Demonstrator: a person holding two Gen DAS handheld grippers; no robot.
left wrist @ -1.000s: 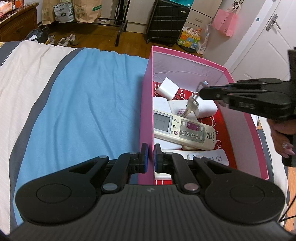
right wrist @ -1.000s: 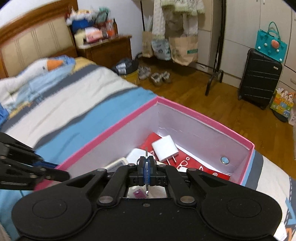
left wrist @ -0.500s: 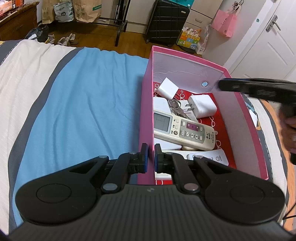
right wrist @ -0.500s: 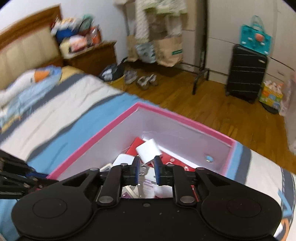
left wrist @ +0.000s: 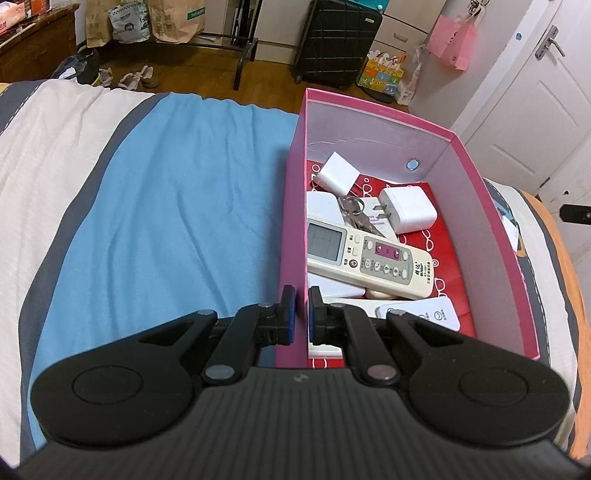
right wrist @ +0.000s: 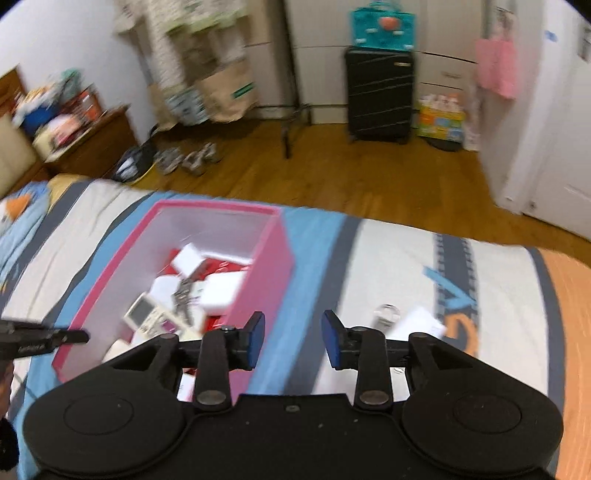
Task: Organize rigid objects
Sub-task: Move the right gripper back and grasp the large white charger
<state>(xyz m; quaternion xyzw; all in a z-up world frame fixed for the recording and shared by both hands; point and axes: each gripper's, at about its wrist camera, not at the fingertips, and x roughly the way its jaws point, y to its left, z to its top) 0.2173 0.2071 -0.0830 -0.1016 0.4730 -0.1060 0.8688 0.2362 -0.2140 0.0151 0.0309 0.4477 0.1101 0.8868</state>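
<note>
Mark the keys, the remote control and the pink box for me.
keys (left wrist: 354, 214), left wrist view, on the bunch below the ring.
remote control (left wrist: 373, 256), left wrist view, on the button panel.
pink box (left wrist: 293, 206), left wrist view, on its left outer wall.

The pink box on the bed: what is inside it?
The pink box holds a remote control, keys, two white chargers, white flat items and red paper. Its near end is hidden behind the left gripper.

A lived-in home bedroom: a bed (left wrist: 166, 192) with striped bedding, wooden floor (right wrist: 332, 173), black suitcase (left wrist: 336, 40), shoes (left wrist: 136, 77) beside paper bags (left wrist: 177, 18), a wooden nightstand (right wrist: 92, 144), and a white door (left wrist: 535, 99).
</note>
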